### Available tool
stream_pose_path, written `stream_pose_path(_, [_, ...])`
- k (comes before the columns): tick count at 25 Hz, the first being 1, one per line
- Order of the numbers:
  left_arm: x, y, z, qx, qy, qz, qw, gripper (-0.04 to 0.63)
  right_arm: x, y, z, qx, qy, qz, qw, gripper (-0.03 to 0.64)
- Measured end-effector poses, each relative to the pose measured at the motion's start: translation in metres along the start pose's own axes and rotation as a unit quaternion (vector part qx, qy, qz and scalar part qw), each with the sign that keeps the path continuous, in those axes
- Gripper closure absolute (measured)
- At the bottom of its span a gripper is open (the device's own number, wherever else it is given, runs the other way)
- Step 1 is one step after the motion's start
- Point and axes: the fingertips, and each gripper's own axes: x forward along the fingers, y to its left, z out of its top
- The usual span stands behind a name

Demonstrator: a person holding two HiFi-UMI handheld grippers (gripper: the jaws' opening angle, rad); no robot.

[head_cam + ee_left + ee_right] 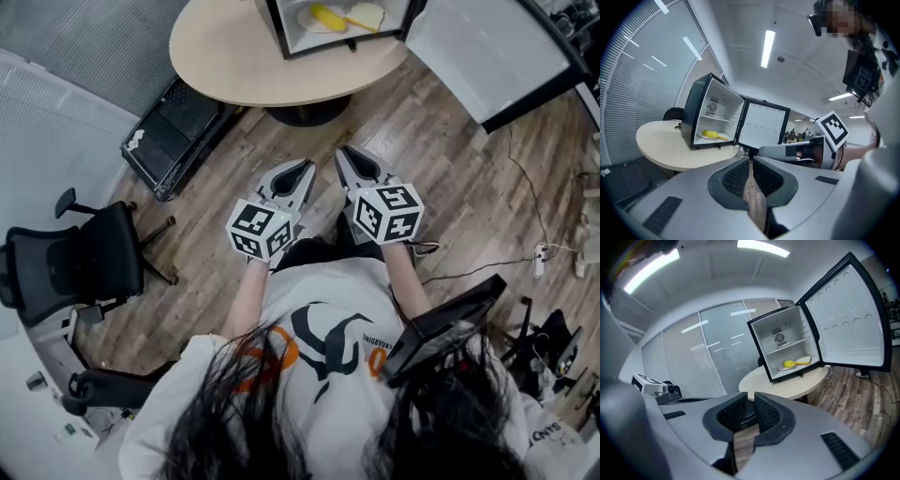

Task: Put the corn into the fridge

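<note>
Left gripper [307,166] and right gripper [341,153] both closed, empty; corn [328,16] lies in the open fridge [277,28] at twelve o'clock.

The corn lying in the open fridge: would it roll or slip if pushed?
Probably rolls: the corn looks rounded and lies loose on a plate. Likely stiff: it lies straight. The smooth plate may let it slide.

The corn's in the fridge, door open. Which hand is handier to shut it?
Probably the right: the right gripper is on the side where the open door hangs; the left gripper is farther away. Both are empty.
</note>
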Motion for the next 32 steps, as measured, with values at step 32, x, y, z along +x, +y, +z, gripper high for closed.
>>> stream_pose_path(32, [-0.012,0.005,0.001,-0.005,-0.018,-0.005,0.9998,0.577,-0.011,0.013,-0.004,-0.016,-0.01,0.0,1.0,0.565])
